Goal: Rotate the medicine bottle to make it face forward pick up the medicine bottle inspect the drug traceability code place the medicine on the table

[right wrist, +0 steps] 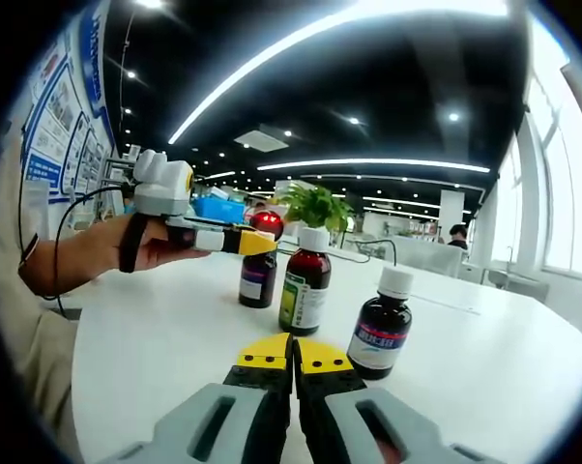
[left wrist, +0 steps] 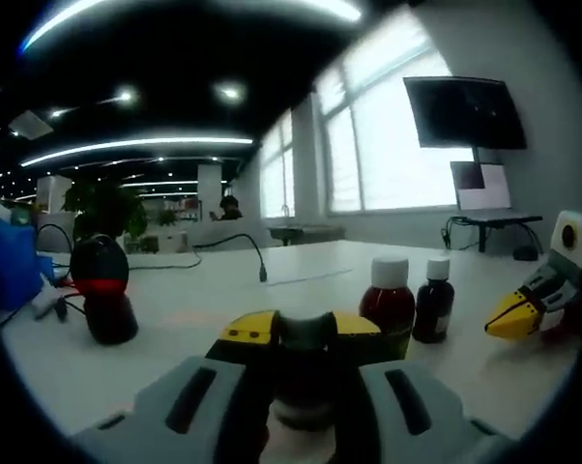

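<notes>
Left gripper view: nearest the lens, left gripper [left wrist: 304,340], yellow-tipped jaws closed around a dark round cap [left wrist: 305,332], a bottle gripped from above or the side, body mostly hidden between the jaws; beyond, on the white table [left wrist: 204,309], a red-brown bottle [left wrist: 389,302] with white cap and a darker small bottle [left wrist: 433,300] just beside it, standing upright and close together; at far right, the right gripper [left wrist: 523,307], yellow tip pointing in, apart from both bottles; to the left, a black scanner [left wrist: 101,287] with a red glow, well apart from the bottles.

Right gripper view: nearest, right gripper [right wrist: 293,358], jaws pressed together, nothing between them, resting low over the table; just ahead and right, a dark bottle [right wrist: 379,333] with white cap, label turned partly aside; behind it, a taller labelled bottle [right wrist: 305,287], and further left a dark bottle [right wrist: 259,275] held at the cap by the left gripper, a hand [right wrist: 141,246] behind it.

Likely step: turning the held bottle to face forward. To do well: keep grip square on the cap, not too tight, so the bottle spins about its own axis without tipping; keep base flat on the table while twisting; stop once the label faces front; mind the tall neighbour close by, easy to knock; bring the free gripper in to steady only if wobble appears.
</notes>
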